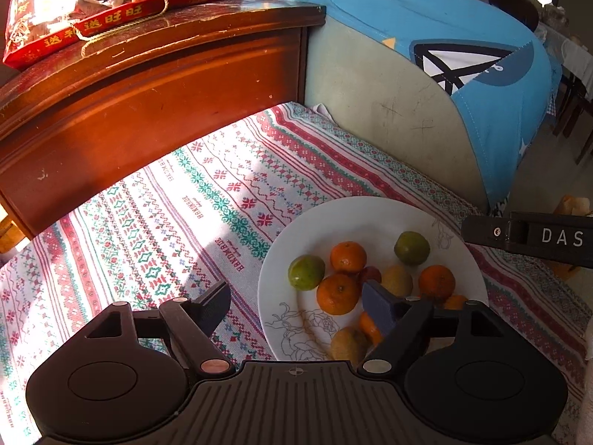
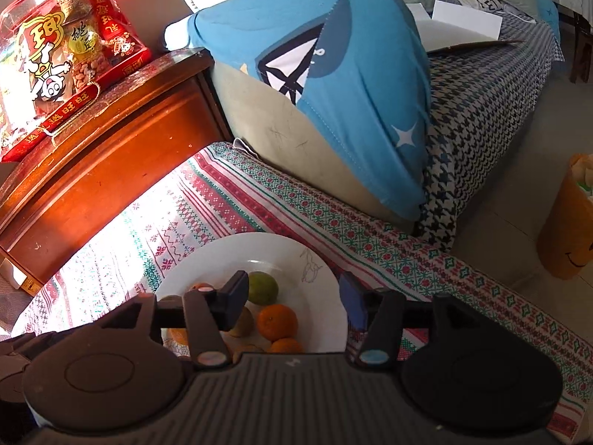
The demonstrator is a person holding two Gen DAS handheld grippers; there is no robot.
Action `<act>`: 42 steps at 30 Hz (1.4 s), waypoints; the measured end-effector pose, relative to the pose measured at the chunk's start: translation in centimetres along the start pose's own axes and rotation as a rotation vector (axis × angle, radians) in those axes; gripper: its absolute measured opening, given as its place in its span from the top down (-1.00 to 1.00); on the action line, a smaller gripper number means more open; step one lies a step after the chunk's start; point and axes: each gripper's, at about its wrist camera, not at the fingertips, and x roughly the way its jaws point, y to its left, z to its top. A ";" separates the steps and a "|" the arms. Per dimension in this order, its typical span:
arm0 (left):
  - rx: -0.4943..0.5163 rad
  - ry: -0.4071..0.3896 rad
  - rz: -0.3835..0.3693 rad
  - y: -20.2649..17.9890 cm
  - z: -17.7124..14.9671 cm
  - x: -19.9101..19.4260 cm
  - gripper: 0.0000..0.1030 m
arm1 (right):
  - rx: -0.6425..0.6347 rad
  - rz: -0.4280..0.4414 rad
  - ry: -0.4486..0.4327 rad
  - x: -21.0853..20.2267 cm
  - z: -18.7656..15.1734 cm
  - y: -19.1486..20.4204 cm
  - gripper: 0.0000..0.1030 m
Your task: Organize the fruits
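A white plate (image 1: 370, 215) sits on the patterned cloth and holds several fruits: oranges (image 1: 347, 256), green limes (image 1: 306, 272) and yellowish fruits (image 1: 397, 280). My left gripper (image 1: 296, 306) is open and empty, its right finger over the plate's fruits and its left finger over the cloth. The right gripper's body (image 1: 526, 237) shows at the right edge of the left wrist view. In the right wrist view the plate (image 2: 322, 315) holds a green lime (image 2: 265, 289) and an orange (image 2: 278, 322). My right gripper (image 2: 292, 302) is open and empty, hovering over the plate.
A red and green patterned cloth (image 1: 166, 222) covers the table. A wooden cabinet (image 1: 148, 85) stands at the back left with a red snack gift pack (image 1: 92, 0) on top. A blue cushion (image 1: 463, 55) lies behind the plate. An orange bag (image 2: 570, 218) stands on the floor at right.
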 end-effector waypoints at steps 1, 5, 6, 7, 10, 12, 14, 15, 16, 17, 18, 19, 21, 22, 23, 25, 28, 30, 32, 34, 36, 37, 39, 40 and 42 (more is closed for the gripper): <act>-0.001 0.004 0.002 0.0 -0.1 -0.2 -0.55 | 0.010 -0.013 0.009 -0.3 -0.1 -0.1 -0.13; -0.013 0.019 0.009 0.3 -0.2 -1.0 -0.56 | 0.028 -0.036 0.038 -1.3 -1.0 -0.1 -0.19; -0.018 0.023 0.008 0.4 -0.3 -1.2 -0.56 | 0.030 -0.046 0.041 -1.5 -1.3 -0.1 -0.24; -0.025 0.026 0.005 0.5 -0.3 -1.4 -0.56 | 0.028 -0.058 0.041 -1.9 -1.6 -0.1 -0.28; -0.039 0.030 0.008 0.7 -0.5 -2.0 -0.60 | 0.019 -0.080 0.049 -2.6 -2.4 0.1 -0.37; -0.040 0.035 0.026 0.8 -0.7 -2.3 -0.66 | 0.032 -0.085 0.063 -2.9 -3.0 0.1 -0.37; -0.044 0.047 0.042 0.8 -1.0 -2.5 -0.67 | 0.038 -0.088 0.080 -3.0 -3.5 0.1 -0.37; -0.046 0.054 0.050 0.9 -1.1 -2.6 -0.67 | 0.038 -0.090 0.088 -3.0 -3.7 0.1 -0.38; -0.048 0.059 0.058 0.9 -1.2 -2.7 -0.67 | 0.037 -0.093 0.095 -2.9 -3.9 0.1 -0.38; -0.049 0.063 0.065 0.9 -1.3 -2.7 -0.67 | 0.034 -0.092 0.101 -2.9 -4.1 0.2 -0.38; -0.049 0.067 0.071 1.0 -1.4 -2.8 -0.67 | 0.030 -0.089 0.108 -2.8 -4.1 0.2 -0.39; -0.049 0.070 0.075 1.0 -1.5 -2.9 -0.67 | 0.026 -0.089 0.113 -2.7 -4.2 0.3 -0.40; -0.048 0.079 0.079 0.9 -1.5 -2.9 -0.67 | 0.020 -0.089 0.116 -2.7 -4.2 0.6 -0.41; -0.049 0.084 0.082 0.9 -1.5 -2.9 -0.67 | 0.016 -0.088 0.117 -2.6 -4.1 0.7 -0.42; -0.051 0.087 0.084 0.9 -1.5 -2.9 -0.67 | 0.009 -0.085 0.117 -2.6 -4.1 0.9 -0.43; -0.051 0.091 0.095 0.8 -1.6 -2.9 -0.67 | -0.018 -0.082 0.120 -2.6 -4.2 1.4 -0.45; -0.054 0.099 0.103 0.9 -1.6 -2.6 -0.67 | -0.057 -0.101 0.115 -2.5 -4.4 1.9 -0.46; -0.060 0.108 0.106 1.0 -1.6 -2.4 -0.67 | -0.072 -0.114 0.113 -2.5 -4.4 2.1 -0.46; -0.063 0.114 0.112 1.1 -1.6 -2.2 -0.67 | -0.073 -0.118 0.115 -2.4 -4.4 2.1 -0.47; -0.065 0.120 0.125 1.2 -1.7 -2.0 -0.67 | -0.067 -0.122 0.121 -2.3 -4.4 2.1 -0.49; -0.069 0.128 0.132 1.3 -1.7 -1.8 -0.67 | -0.061 -0.128 0.131 -2.0 -4.4 2.0 -0.53; -0.071 0.131 0.134 1.4 -1.7 -1.8 -0.67 | -0.059 -0.130 0.134 -1.9 -4.4 2.0 -0.54; -0.073 0.139 0.141 1.5 -1.7 -1.7 -0.67 | -0.058 -0.131 0.141 -1.7 -4.4 2.1 -0.55; -0.072 0.142 0.145 1.5 -1.7 -1.6 -0.67 | -0.062 -0.129 0.144 -1.6 -4.4 2.2 -0.55; -0.066 0.144 0.149 1.5 -1.7 -1.5 -0.67 | -0.071 -0.127 0.147 -1.4 -4.4 2.4 -0.57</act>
